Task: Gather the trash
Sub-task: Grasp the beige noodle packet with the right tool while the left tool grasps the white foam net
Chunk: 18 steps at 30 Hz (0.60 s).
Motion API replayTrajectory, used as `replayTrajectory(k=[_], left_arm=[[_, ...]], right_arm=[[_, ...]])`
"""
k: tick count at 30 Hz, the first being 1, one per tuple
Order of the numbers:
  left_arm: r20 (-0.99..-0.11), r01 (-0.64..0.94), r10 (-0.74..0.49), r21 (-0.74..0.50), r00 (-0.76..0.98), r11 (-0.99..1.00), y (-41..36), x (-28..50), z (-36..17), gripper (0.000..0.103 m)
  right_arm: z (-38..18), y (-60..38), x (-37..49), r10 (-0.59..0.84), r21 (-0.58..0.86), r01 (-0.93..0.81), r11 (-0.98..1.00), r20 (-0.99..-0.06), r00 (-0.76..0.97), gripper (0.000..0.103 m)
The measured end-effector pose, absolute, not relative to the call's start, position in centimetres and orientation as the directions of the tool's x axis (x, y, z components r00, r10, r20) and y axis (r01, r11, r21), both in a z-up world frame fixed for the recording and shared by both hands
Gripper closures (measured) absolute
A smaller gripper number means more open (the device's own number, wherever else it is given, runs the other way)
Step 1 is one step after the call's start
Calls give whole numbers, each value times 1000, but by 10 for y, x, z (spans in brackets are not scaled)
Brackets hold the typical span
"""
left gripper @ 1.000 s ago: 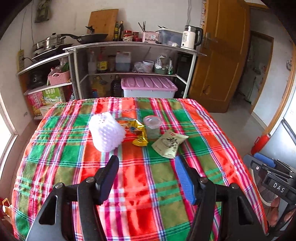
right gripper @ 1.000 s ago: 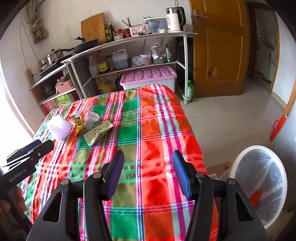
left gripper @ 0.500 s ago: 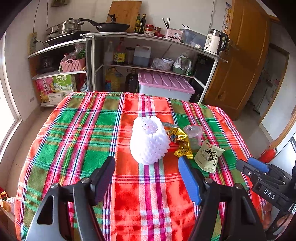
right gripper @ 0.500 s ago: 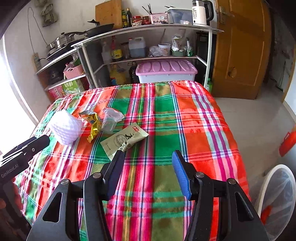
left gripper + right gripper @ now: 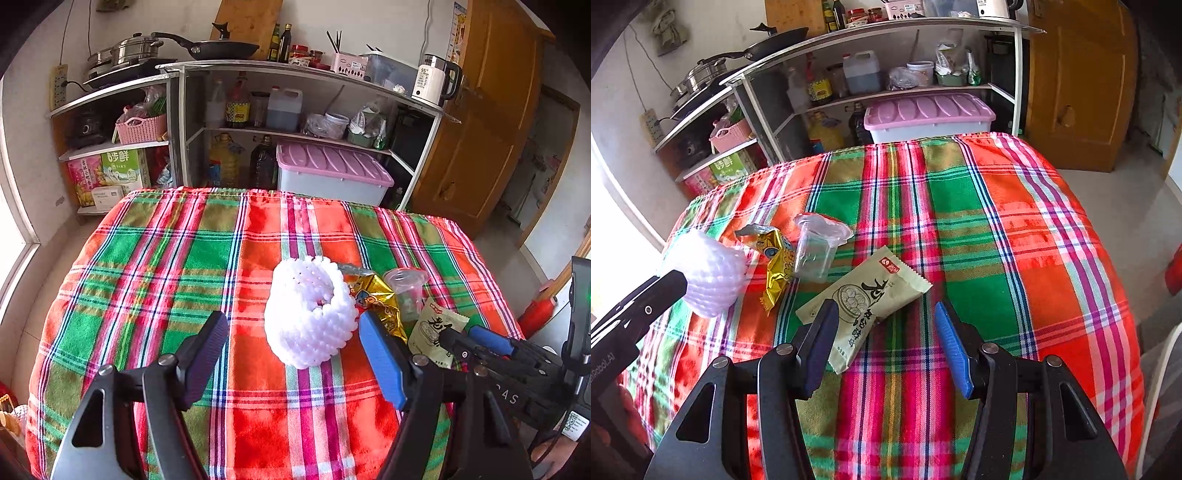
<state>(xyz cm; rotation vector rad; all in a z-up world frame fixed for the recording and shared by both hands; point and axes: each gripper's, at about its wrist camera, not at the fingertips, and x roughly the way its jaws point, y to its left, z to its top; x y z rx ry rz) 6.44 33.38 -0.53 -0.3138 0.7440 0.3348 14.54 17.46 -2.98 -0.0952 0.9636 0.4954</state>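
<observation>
Trash lies on the plaid tablecloth (image 5: 155,280). A white foam fruit net (image 5: 308,314) sits just ahead of my open left gripper (image 5: 293,334), between its fingers' line. Right of it lie a gold snack wrapper (image 5: 380,301), a clear plastic cup (image 5: 408,291) and a pale green snack packet (image 5: 436,332). In the right wrist view my open right gripper (image 5: 886,328) is over the near end of the green packet (image 5: 864,299). The cup (image 5: 816,249), gold wrapper (image 5: 777,264) and foam net (image 5: 709,275) lie to its left.
A metal shelf unit (image 5: 295,96) with bottles, pans and a kettle stands behind the table, with a pink-lidded storage box (image 5: 332,173) below. A wooden door (image 5: 491,110) is at the right. A white bin rim (image 5: 1163,387) shows at the table's right edge.
Both grippers moved forward and closer to the trash. The left now has the foam net just ahead of its fingers; the right now reaches the green packet. Both stay open.
</observation>
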Motion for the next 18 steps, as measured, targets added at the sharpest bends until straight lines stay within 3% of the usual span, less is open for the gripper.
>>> replayTrajectory(k=[10,13,16,18], left_arm=[[-718,-410,179,-160,673,898,337,80,-19,28],[-715,-394,169,-161,679,905,335,82,-20,40],[-720,-389,163,-159,674,908,335,85,-22,56],[-721,-379,157,-156,675,912,333,87,-23,59]], right_arm=[[-42,189,146,318,73,-460,885,-817,481,48],[-42,187,147,323,80,-459,885,-814,482,48],[-42,187,146,319,75,-454,888,-811,490,61],[-42,185,147,325,81,-455,887,-808,491,74]])
